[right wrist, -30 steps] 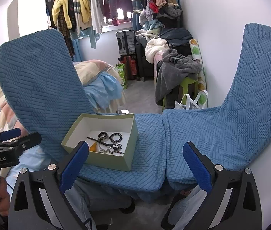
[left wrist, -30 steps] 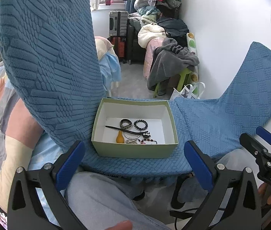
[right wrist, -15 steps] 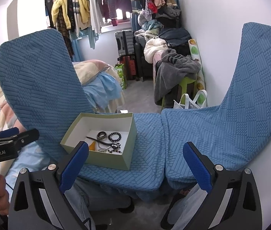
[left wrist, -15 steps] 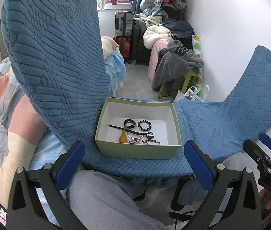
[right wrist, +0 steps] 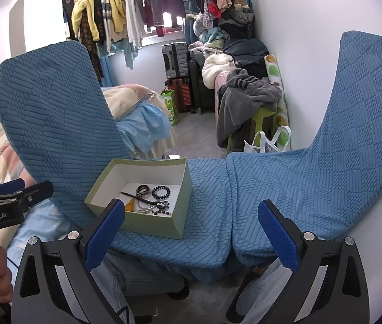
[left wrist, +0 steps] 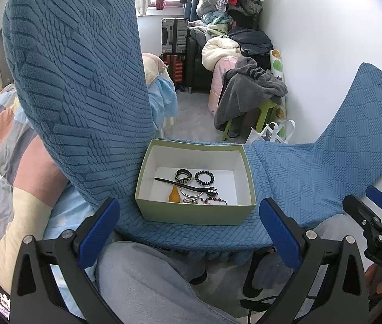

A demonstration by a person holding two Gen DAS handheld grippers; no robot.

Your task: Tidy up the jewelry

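A pale green box with a white inside sits on the left blue chair seat. In it lie a patterned black band, a black coil hair tie, a dark hair stick, an orange pendant, a thin bangle and red-and-black beads. My left gripper hangs open in front of the box, nothing between its fingers. My right gripper is open too, over the gap between box and right seat.
Two chairs in blue textured covers stand side by side, their backs rising left and right. A person's knee in grey trousers is below the seat. A quilted bed is left; a clothes-piled green stool and suitcases stand beyond.
The left gripper has drifted left and slightly back, so the box sits further right in its view. In the right wrist view the box has slid slightly down. Both grippers stay open.
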